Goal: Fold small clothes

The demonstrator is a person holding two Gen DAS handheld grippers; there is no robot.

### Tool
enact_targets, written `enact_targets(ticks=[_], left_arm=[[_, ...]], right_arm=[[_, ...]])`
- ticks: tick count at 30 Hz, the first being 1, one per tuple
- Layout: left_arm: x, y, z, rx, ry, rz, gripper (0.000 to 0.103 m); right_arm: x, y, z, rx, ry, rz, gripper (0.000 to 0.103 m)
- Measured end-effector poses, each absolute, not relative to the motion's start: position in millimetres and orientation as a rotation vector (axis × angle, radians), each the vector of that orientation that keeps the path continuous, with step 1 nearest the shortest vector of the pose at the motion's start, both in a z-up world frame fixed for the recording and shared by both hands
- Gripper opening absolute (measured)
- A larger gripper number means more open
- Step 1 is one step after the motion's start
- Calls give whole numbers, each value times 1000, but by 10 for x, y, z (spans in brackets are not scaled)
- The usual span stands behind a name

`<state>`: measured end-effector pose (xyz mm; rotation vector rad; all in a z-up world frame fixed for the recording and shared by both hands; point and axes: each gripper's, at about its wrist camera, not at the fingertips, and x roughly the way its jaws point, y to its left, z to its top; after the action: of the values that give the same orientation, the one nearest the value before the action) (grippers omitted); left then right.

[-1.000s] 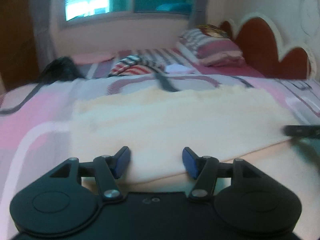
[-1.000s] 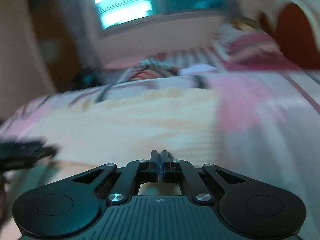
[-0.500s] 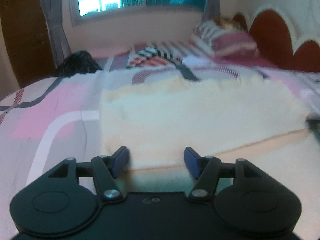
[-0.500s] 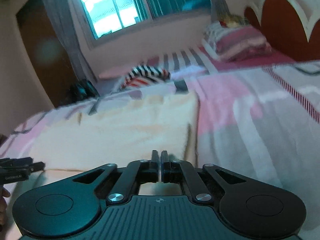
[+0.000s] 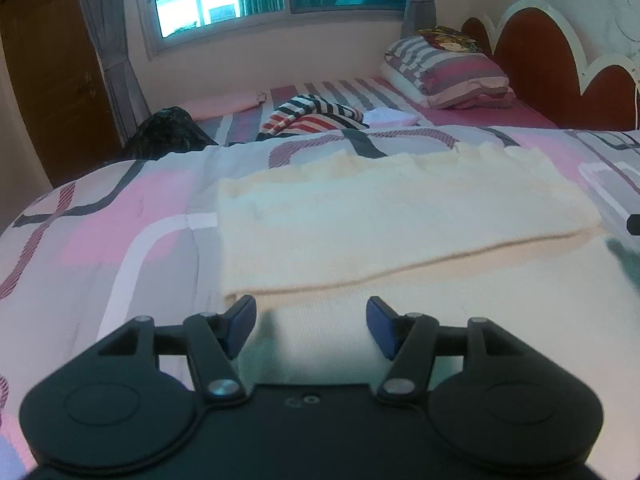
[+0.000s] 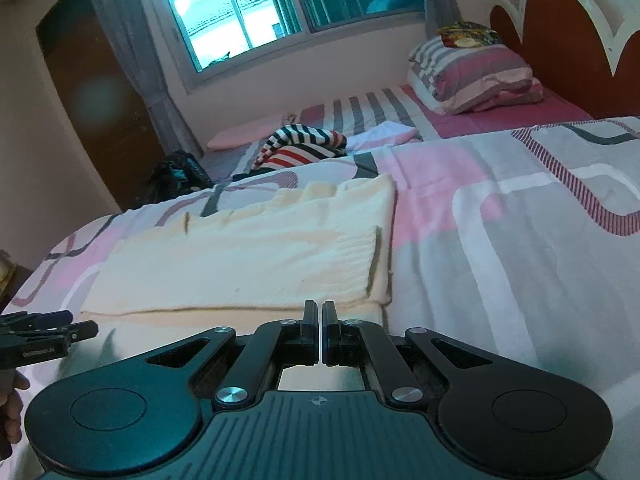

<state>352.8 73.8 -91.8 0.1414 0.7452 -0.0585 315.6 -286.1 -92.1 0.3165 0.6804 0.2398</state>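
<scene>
- A cream knitted garment (image 5: 400,224) is seen spread flat on the bed (image 5: 120,240), on the pink, grey and white patterned cover, toward the bed's near edge.
- Long axis of the garment is run side to side across both views, parallel to the near edge of the bed; the short axis is pointed toward the window wall.
- A fold is shown: the far portion is laid doubled over the near layer, with the folded edge (image 5: 420,264) run slightly diagonally across the left wrist view.
- A ribbed hem or cuff (image 6: 372,256) is seen at the garment's right end in the right wrist view, just short of the pink patch of cover.
- left gripper (image 5: 312,322): jaws are held apart and closing slightly; nothing is pinched. The near layer of the garment is seen under the gap, and the folded edge is just beyond the blue pads (image 5: 240,324). Contact with the cloth cannot be told.
- right gripper (image 6: 319,330): jaws are clenched together with nothing between them. It is placed over the garment's near right corner; the garment stretches away to the left and ahead of it.
- The left gripper (image 6: 40,336) is also seen at the left edge of the right wrist view, over the near left part of the garment, with a bit of a hand (image 6: 12,408) below it.
- At the far end of the bed, a striped garment (image 5: 312,116), a pink cloth (image 5: 224,102) and a dark bundle (image 5: 168,136) are left well apart from the cream one.
- A striped pillow stack (image 5: 452,72) is set by the headboard (image 5: 536,60).
</scene>
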Motion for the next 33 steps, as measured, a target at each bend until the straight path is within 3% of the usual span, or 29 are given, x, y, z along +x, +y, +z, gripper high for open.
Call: enact_targets(ticks=[11, 28, 30, 31, 33], left_arm=[[2569, 1007, -919, 147, 804, -49, 56], [1067, 1460, -951, -162, 911, -93, 48], [976, 1494, -960, -214, 917, -116, 45], [942, 1504, -966, -241, 922, -130, 43], [872, 1525, -979, -296, 930, -156, 41]], right_arm=[[2189, -3072, -805, 298, 716, 251, 0], [517, -3181, -1094, 394, 881, 294, 1], [442, -3223, -1110, 431, 884, 294, 37], [406, -3234, -1099, 436, 880, 284, 71], [324, -3267, -1058, 449, 847, 304, 72]])
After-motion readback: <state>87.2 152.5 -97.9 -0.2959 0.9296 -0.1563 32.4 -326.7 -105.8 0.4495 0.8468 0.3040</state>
